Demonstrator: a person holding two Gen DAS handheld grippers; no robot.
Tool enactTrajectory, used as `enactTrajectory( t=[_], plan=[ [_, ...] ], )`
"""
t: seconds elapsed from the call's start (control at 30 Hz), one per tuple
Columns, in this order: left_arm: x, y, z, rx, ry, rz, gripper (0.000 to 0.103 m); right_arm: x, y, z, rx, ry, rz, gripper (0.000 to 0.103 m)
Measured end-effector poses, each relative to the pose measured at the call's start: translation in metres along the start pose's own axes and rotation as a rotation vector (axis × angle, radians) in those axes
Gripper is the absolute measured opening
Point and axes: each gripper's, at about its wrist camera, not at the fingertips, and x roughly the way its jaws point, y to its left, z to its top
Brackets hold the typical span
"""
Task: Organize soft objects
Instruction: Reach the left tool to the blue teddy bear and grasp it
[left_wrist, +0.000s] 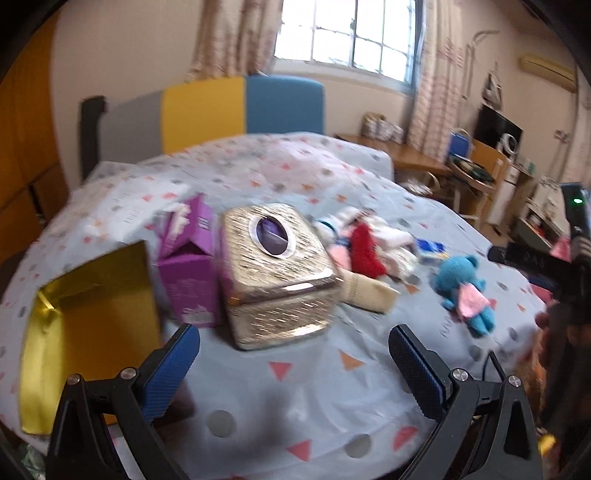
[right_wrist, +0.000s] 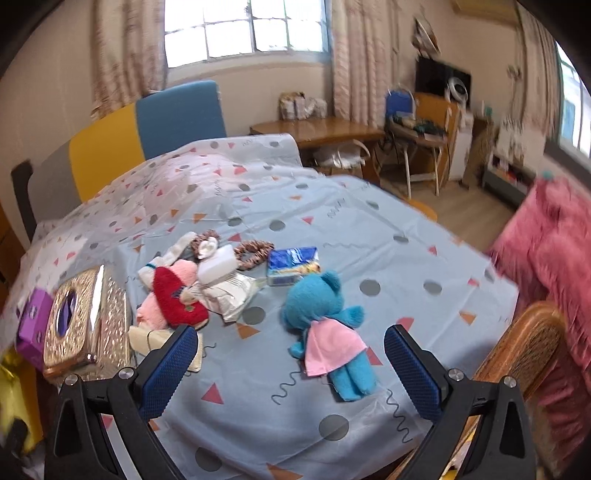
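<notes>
A blue plush bear in a pink dress (right_wrist: 325, 328) lies on the patterned tablecloth (right_wrist: 388, 251), just beyond my open, empty right gripper (right_wrist: 291, 358); it also shows in the left wrist view (left_wrist: 465, 291). A pile of soft toys with a red heart (right_wrist: 173, 295) lies to its left, seen too in the left wrist view (left_wrist: 365, 251). A gold open box (left_wrist: 88, 325) sits at the left. My left gripper (left_wrist: 293, 356) is open and empty, just short of the gold tissue box (left_wrist: 277, 266).
A purple carton (left_wrist: 192, 280) stands between the gold box and the tissue box. A blue tissue pack (right_wrist: 293, 264), hair scrunchies (right_wrist: 255, 251) and a white packet (right_wrist: 229, 291) lie by the toys. A wicker chair (right_wrist: 524, 347) with pink cloth (right_wrist: 554, 251) stands at the right.
</notes>
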Motion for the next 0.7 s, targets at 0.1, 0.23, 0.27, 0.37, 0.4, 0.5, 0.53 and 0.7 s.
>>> enactTrajectory(
  t=[0.1,0.23,0.27,0.37,0.4,0.5,0.53,0.7],
  plan=[
    [0.012,-0.017,0.001,0.053,0.040,-0.063,0.103,0.006,-0.026,0.007,0.076,0.004,-0.015,0.103],
    [0.025,-0.038,0.006,0.130,0.065,-0.094,0.103,0.008,-0.059,0.012,0.183,0.005,-0.003,0.103],
    [0.028,-0.044,0.008,0.142,0.067,-0.110,0.103,0.008,-0.068,0.013,0.201,-0.002,-0.013,0.103],
    [0.038,-0.057,0.012,0.171,0.088,-0.146,0.103,0.009,-0.083,0.015,0.234,-0.009,-0.025,0.103],
    [0.043,-0.063,0.015,0.178,0.096,-0.160,0.103,0.009,-0.088,0.015,0.249,-0.004,-0.024,0.103],
    [0.069,-0.085,0.024,0.189,0.153,-0.231,0.101,0.008,-0.100,0.017,0.281,-0.009,-0.009,0.103],
    [0.074,-0.091,0.026,0.190,0.169,-0.245,0.099,0.008,-0.102,0.018,0.285,-0.012,-0.007,0.103],
    [0.121,-0.139,0.036,0.225,0.274,-0.328,0.081,0.001,-0.112,0.021,0.273,-0.038,0.009,0.103]
  ],
)
